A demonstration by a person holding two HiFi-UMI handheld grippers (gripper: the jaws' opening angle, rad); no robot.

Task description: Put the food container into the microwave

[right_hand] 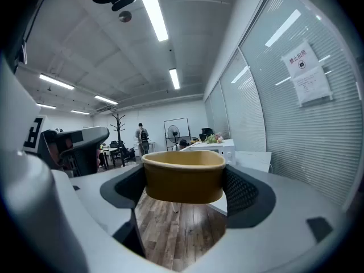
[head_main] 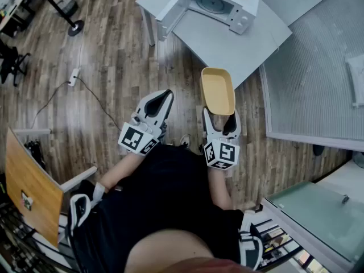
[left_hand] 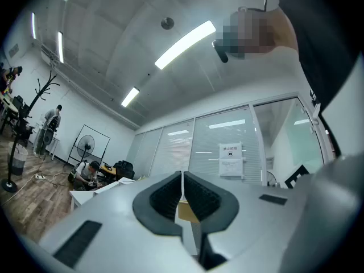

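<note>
Halfway-ish: the food container (head_main: 218,90) is clamped in the right claw (head_main: 220,117), well short of the open microwave (head_main: 219,4) on the table (head_main: 227,44); the left claw (head_main: 159,102) is closed, empty.

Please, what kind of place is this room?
Most likely an open-plan office or lab workspace. It has glass partition walls with blinds, long ceiling strip lights, a coat stand and a standing fan. A microwave stands open on a white table.
</note>
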